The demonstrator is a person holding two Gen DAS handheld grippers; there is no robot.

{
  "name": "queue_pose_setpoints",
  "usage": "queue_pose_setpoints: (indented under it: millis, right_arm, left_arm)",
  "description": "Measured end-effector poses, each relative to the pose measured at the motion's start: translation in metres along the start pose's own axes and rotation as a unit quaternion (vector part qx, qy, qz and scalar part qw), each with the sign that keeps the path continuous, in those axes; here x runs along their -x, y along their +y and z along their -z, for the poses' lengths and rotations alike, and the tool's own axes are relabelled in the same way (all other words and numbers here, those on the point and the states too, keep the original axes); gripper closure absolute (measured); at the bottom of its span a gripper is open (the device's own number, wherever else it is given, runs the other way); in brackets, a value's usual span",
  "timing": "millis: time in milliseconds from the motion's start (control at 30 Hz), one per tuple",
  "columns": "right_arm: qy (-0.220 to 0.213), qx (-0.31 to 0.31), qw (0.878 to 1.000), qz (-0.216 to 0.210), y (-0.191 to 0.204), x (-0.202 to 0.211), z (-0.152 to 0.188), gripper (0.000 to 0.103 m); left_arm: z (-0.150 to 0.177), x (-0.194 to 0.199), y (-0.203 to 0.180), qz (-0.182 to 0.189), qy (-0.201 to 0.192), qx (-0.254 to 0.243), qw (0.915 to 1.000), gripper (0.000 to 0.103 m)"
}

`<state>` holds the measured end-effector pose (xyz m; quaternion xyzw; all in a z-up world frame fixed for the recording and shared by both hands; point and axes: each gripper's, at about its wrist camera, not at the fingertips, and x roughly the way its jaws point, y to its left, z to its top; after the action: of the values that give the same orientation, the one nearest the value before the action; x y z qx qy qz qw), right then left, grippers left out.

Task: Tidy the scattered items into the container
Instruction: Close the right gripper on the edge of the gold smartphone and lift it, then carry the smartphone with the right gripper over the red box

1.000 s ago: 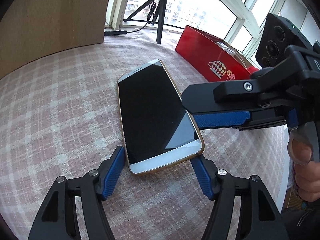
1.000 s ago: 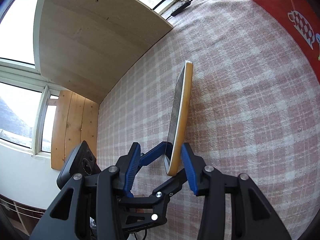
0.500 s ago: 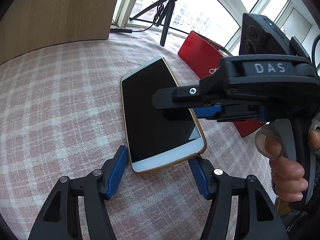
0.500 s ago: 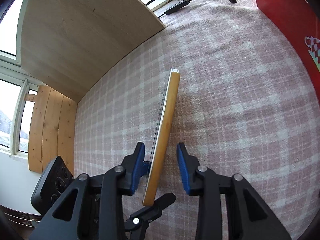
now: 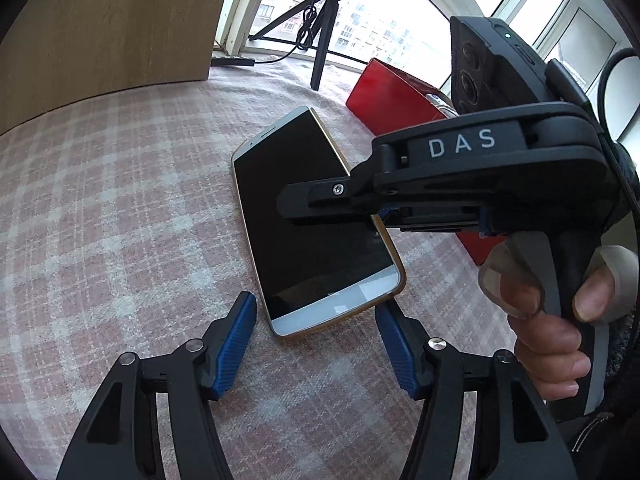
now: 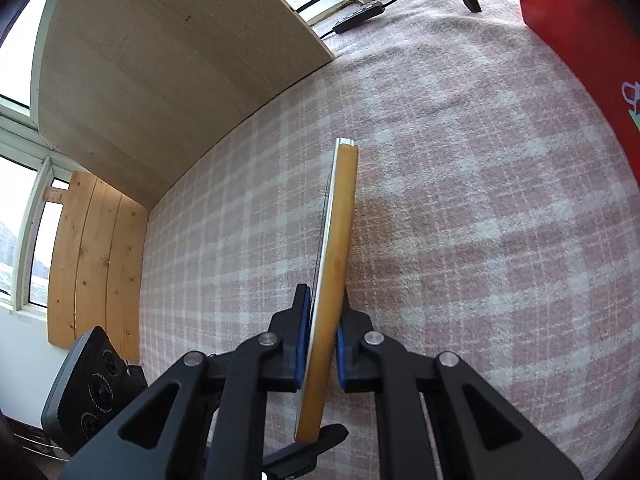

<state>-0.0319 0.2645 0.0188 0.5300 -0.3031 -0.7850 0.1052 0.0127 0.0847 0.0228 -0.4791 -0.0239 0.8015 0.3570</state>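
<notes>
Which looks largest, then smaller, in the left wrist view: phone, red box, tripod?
1. phone, by far the largest.
2. red box, partly hidden behind the right tool.
3. tripod.
Box and tripod stand farther away, so true sizes stay unsure.

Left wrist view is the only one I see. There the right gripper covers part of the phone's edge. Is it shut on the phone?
Observer: Yes. In the right wrist view both pads of the right gripper press the phone, one on the screen side, one on the tan back.
Operator: How deep does the phone sit in it?
Observer: Deep. Its near end reaches past the pads, toward the gripper's body.
</notes>
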Motion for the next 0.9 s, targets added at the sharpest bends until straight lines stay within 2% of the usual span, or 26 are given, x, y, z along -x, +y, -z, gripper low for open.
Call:
queue_pose_setpoints:
  millis: [200,267,400,500,633,733,767,800,900]
  right_arm:
    - [-0.001,-0.015,1.000,-0.019,-0.010,0.014,0.007,0.094]
    - [-0.004,0.012,1.000,0.005,-0.006,0.016,0.010,0.094]
    - [0.023,0.055,0.998,0.013,0.003,0.022,0.015,0.094]
    - [0.038,0.139,0.988,0.049,0.022,0.031,0.020,0.094]
    - [0.069,0.228,0.970,0.050,0.042,0.036,0.033,0.094]
    - [0.094,0.283,0.953,0.060,0.054,0.029,0.045,0.094]
    - [0.102,0.286,0.951,0.061,0.054,0.025,0.047,0.094]
    - [0.106,0.281,0.952,0.061,0.053,0.023,0.049,0.094]
    - [0.107,0.246,0.962,0.048,0.045,0.020,0.048,0.094]
  left_arm:
    - [0.000,0.005,-0.003,0.002,-0.003,-0.015,0.9999,0.042]
    - [-0.002,0.009,-0.002,-0.005,-0.005,-0.023,0.9997,0.043]
    - [-0.014,0.021,0.009,-0.025,-0.003,-0.056,0.9981,0.043]
    - [-0.026,0.034,0.017,-0.033,0.001,-0.100,0.9945,0.043]
    - [-0.036,0.047,0.019,-0.023,0.027,-0.200,0.9792,0.042]
    - [-0.039,0.042,0.025,-0.015,0.053,-0.231,0.9713,0.042]
    - [-0.040,0.038,0.027,-0.019,0.058,-0.232,0.9709,0.042]
    - [-0.041,0.034,0.029,-0.024,0.062,-0.231,0.9707,0.042]
    - [-0.035,0.026,0.029,0.000,0.066,-0.213,0.9749,0.042]
